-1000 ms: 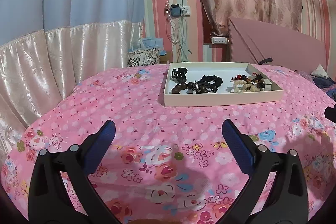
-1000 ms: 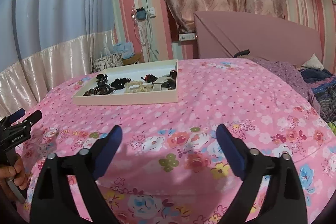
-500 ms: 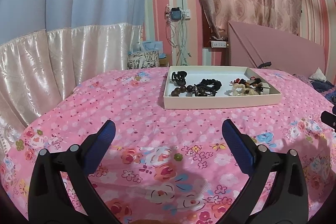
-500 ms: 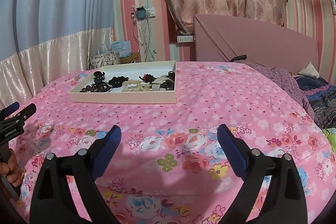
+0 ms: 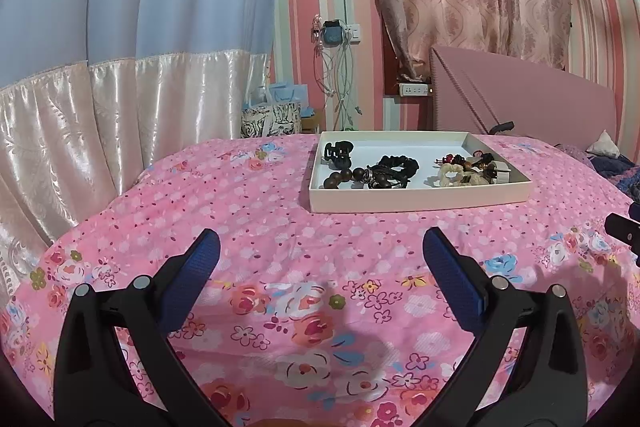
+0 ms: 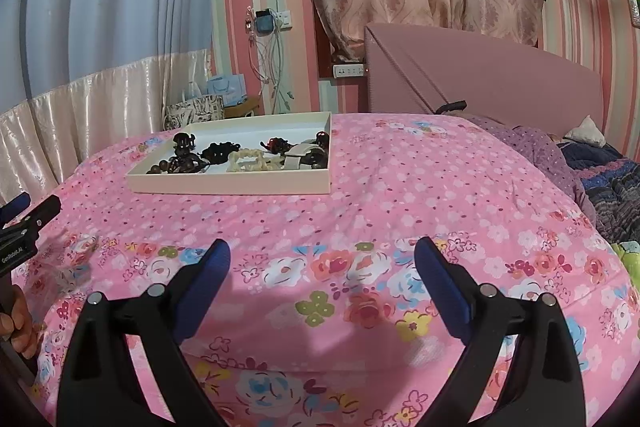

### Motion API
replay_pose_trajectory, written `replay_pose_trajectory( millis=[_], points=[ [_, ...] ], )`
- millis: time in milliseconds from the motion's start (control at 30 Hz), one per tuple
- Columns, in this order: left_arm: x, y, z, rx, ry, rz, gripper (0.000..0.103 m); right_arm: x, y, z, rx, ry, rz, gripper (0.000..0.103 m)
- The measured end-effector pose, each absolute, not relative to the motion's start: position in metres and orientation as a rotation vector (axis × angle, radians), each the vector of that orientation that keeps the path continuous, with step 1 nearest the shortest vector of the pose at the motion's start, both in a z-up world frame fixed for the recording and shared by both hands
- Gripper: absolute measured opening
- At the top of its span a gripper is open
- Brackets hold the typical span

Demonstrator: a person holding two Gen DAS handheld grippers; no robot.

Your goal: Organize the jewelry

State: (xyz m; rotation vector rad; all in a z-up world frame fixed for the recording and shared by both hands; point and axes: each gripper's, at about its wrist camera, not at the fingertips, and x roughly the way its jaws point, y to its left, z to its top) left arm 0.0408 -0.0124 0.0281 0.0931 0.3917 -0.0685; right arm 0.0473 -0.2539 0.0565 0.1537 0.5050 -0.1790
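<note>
A shallow white tray (image 5: pixel 416 201) (image 6: pixel 224 183) lies on the pink flowered bedspread. In it are a black claw clip (image 5: pixel 338 150), a dark bead bracelet (image 5: pixel 344 178), a black scrunchie (image 5: pixel 398 165), a cream clip (image 5: pixel 448 174) (image 6: pixel 246 159) and several small dark and red pieces (image 5: pixel 480 163). My left gripper (image 5: pixel 320 255) is open and empty above the bedspread, well short of the tray. My right gripper (image 6: pixel 322 261) is open and empty too, in front of the tray and to its right.
The bedspread (image 5: pixel 260 195) falls away at the left towards a satin curtain (image 5: pixel 120 115). A pink headboard (image 6: pixel 480 83) stands behind at the right, with dark bedding (image 6: pixel 608 183) beside it. Gift bags (image 5: pixel 276 115) stand past the far edge.
Both grippers have tilted and risen slightly, so the tray sits a little lower and nearer in both views. Both stay open and empty.
</note>
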Motion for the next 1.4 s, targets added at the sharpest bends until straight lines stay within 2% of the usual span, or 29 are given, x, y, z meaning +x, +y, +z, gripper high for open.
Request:
replay_pose_trajectory(
  millis=[1400],
  points=[
    [0.0335,-0.0104,0.0307,0.073,0.374,-0.063,0.1,0.0462,-0.2512,0.0582,0.123,0.504,-0.214,0.094]
  ],
)
